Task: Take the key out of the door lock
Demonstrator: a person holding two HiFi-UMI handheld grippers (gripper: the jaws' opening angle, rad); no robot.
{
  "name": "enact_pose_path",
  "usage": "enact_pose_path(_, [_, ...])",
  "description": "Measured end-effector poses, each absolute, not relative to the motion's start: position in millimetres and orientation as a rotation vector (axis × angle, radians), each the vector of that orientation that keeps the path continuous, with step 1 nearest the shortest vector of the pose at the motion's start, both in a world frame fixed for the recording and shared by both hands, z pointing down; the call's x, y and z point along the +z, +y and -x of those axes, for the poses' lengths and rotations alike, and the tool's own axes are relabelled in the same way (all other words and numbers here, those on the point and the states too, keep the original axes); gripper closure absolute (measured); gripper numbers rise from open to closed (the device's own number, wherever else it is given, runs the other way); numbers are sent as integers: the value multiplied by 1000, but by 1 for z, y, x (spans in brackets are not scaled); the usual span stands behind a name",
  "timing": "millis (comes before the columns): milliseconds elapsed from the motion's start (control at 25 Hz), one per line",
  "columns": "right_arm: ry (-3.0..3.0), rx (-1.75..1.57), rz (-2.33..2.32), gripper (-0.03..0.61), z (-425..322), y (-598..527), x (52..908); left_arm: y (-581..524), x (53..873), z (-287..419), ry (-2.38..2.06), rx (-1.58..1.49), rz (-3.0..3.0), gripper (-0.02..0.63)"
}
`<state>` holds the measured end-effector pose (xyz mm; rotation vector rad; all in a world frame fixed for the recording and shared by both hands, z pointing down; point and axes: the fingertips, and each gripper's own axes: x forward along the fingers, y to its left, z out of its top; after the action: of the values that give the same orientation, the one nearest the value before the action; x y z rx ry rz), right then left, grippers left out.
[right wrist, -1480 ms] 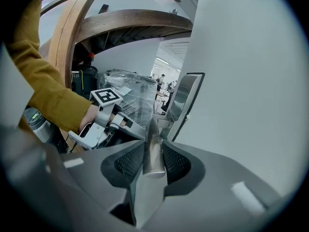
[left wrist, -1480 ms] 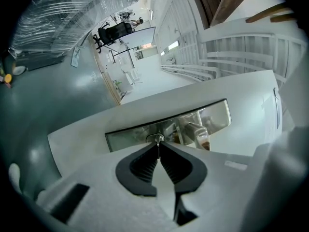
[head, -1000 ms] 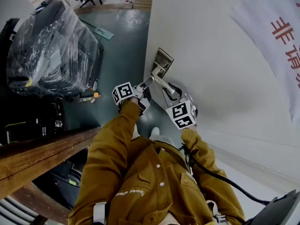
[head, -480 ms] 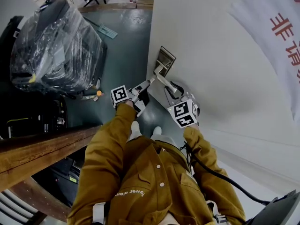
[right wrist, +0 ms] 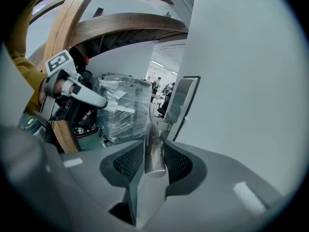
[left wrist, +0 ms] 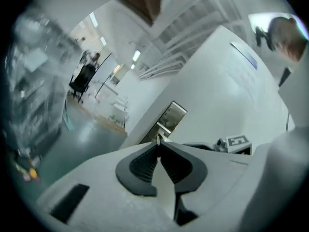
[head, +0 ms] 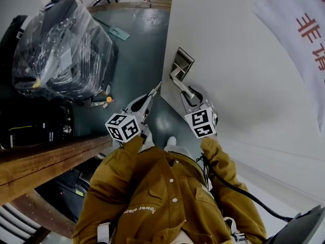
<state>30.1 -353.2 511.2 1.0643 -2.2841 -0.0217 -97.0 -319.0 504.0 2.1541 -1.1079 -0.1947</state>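
The steel lock plate sits on the white door, with the lever handle running out from it. My left gripper hangs clear of the plate, out over the floor, shut on a small metal key that pokes from its tips. In the left gripper view the plate lies beyond the tips. My right gripper has the handle between its pads; its jaws are opening but still touch the lever. The right gripper view shows the left gripper apart from the plate.
A large bundle wrapped in clear plastic stands on the grey floor to the left. A wooden rail crosses the lower left. A white banner with red characters hangs on the door's right. A black cable trails from the right gripper.
My left gripper has drawn back from the lock plate, down and left toward my body. The right gripper stays at the lever handle.
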Motion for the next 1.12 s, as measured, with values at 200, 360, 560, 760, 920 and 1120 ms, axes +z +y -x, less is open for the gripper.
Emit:
enact_pose_path(200, [-2448, -12, -1207, 433, -29, -333, 470, -296, 445, 96, -1386, -5, -2488, 591])
enact_pose_path(360, [-2700, -20, -1246, 572, -23, -304, 416, -280, 417, 77, -1424, 91, -2624, 591])
enact_pose_path(560, [-2684, 64, -1313, 574, -32, -290, 415, -272, 384, 53, -1464, 6, -2722, 592])
enact_pose_path(760, [-2708, 110, -1345, 574, -40, -294, 415, -269, 386, 43, -1447, 38, -2717, 592])
enact_pose_path(920, [-2707, 117, -1354, 574, -42, -295, 414, -270, 388, 43, -1445, 48, -2706, 592])
enact_pose_path(1120, [-2708, 107, -1339, 574, -40, -293, 412, -270, 386, 42, -1449, 51, -2710, 592])
